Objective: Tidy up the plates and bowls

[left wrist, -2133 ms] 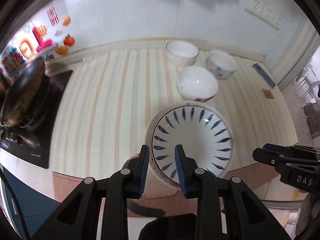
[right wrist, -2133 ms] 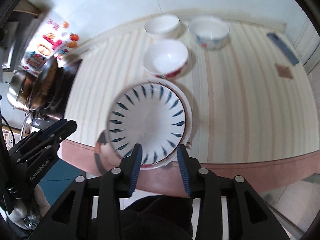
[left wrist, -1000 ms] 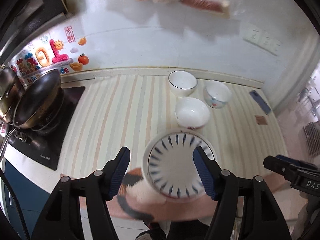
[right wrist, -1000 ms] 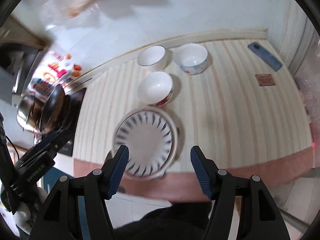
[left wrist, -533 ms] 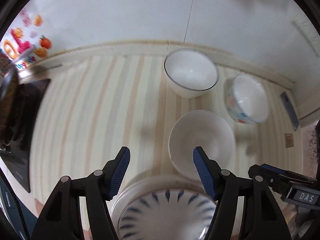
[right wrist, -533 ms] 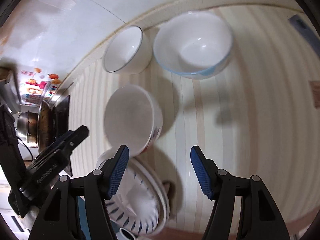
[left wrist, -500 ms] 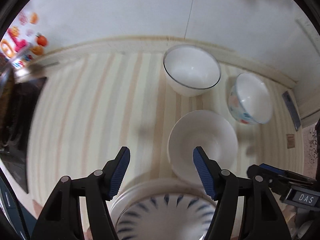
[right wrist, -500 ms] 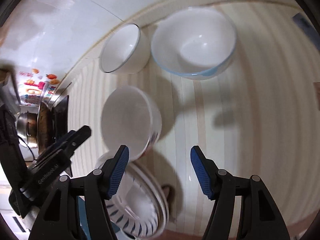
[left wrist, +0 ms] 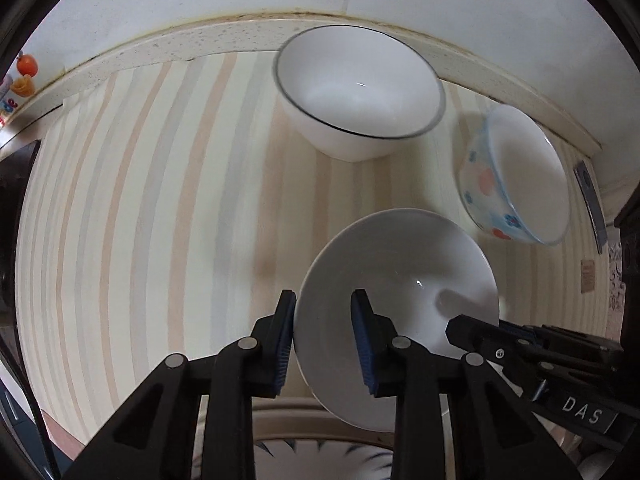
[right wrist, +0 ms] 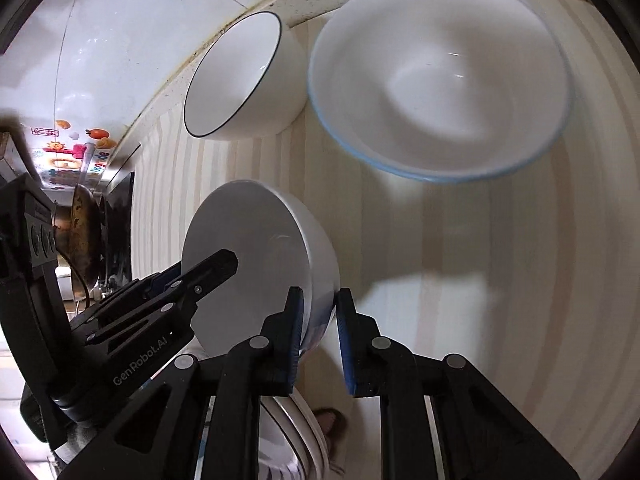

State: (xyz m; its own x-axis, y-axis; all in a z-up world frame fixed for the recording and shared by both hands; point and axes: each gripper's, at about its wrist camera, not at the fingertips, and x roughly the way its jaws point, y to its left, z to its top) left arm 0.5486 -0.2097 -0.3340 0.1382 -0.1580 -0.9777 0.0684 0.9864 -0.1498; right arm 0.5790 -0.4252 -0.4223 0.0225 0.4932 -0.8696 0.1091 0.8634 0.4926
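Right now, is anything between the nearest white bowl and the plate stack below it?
Nothing visible. Both sets of jaws straddle the white bowl's rim, and the patterned plate stack sits directly beneath, uncovered.

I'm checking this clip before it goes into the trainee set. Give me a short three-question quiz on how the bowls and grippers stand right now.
1. True or false: both grippers straddle the rim of the same plain white bowl.
2. Multiple choice: which bowl stands nearest the wall? A. the dark-rimmed bowl B. the flower-patterned bowl C. the plain white bowl
3. Fill in: at the bottom edge of the left wrist view lies a ___ with blue petal marks.

Key: 1. True; the left gripper takes its left rim, the right gripper its right rim. 2. A. 3. plate.
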